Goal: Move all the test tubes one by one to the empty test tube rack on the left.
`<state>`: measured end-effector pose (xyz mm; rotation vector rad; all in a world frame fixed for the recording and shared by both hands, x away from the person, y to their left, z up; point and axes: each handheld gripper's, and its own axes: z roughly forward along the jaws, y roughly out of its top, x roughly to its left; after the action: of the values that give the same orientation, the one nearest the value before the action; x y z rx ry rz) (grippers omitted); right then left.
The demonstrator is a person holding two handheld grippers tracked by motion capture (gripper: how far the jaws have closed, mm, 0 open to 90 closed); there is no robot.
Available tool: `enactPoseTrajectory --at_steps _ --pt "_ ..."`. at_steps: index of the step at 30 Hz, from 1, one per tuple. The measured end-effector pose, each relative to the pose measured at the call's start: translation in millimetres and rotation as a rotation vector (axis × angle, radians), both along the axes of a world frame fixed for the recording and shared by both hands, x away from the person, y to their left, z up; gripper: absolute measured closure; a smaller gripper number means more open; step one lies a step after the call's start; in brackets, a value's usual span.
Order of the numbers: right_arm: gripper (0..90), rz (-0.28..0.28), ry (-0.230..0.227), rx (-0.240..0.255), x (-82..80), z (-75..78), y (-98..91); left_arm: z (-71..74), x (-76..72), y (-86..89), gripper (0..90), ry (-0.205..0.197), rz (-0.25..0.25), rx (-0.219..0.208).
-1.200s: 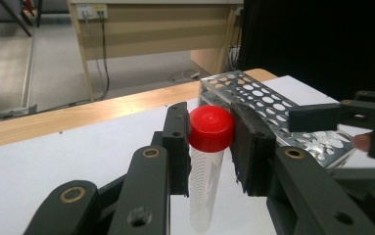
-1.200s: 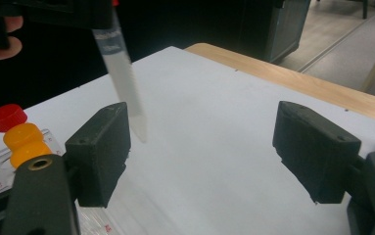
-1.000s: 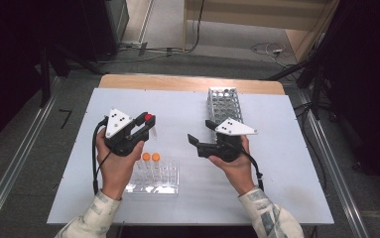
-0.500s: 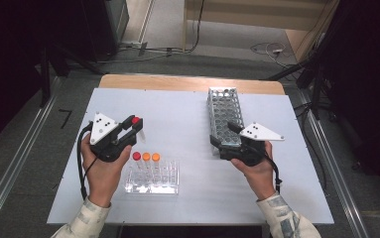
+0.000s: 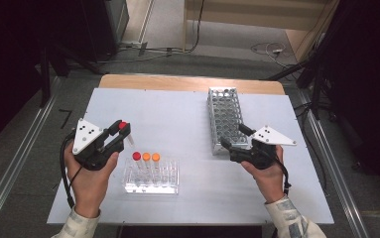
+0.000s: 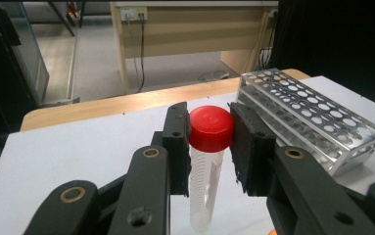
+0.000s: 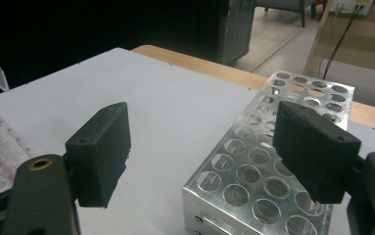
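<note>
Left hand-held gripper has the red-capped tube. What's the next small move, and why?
Probably carry the red-capped tube across toward the metal rack and line it up over a hole. The left hand-held gripper is clamped on its cap with the tube hanging free, the rack's holes look empty, and the right hand-held gripper stands open at the rack's near end, well placed to steady it.

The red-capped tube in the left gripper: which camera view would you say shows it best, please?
The left gripper view: the red-capped tube stands upright between the left gripper, whose pads clamp its cap, and its clear graduated body shows. The high view shows just its small red cap and a bit of tube. The right gripper view catches perhaps its clear tip at the edge.
</note>
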<state>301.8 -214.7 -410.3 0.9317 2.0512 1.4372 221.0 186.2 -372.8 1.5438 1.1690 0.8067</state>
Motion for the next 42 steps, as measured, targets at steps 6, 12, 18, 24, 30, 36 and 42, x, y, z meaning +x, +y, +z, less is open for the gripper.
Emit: enactPoseTrajectory --at_steps 6,12,18,24,30,36,42 --pt "20.4 -0.012 0.000 -0.002 -1.3 -1.1 -4.8 -5.1 -10.1 3.7 71.2 0.016 0.003 0.011" --pt "20.4 -0.019 -0.003 -0.013 -3.7 -2.3 -7.1 -9.8 -15.2 7.3 71.1 0.030 0.008 0.010" --pt "20.4 -0.026 0.002 -0.010 -2.8 -3.5 -10.7 -11.4 -22.1 5.1 71.1 0.037 -0.017 -0.010" --pt "20.4 -0.020 0.003 -0.015 -4.6 -4.0 -7.8 -15.3 -26.3 4.0 71.1 0.046 -0.026 -0.003" --pt "20.4 -0.020 0.001 -0.013 -5.0 -3.8 -8.9 -24.2 -27.2 2.8 71.1 0.057 -0.027 -0.002" --pt "20.4 -0.021 0.007 -0.016 -4.7 -5.6 -8.1 -36.1 -23.9 -0.9 70.9 0.081 -0.035 0.010" --pt "20.5 -0.026 0.013 -0.017 -4.1 -7.2 -9.2 -39.6 -23.7 -1.8 70.7 0.089 -0.039 0.010"
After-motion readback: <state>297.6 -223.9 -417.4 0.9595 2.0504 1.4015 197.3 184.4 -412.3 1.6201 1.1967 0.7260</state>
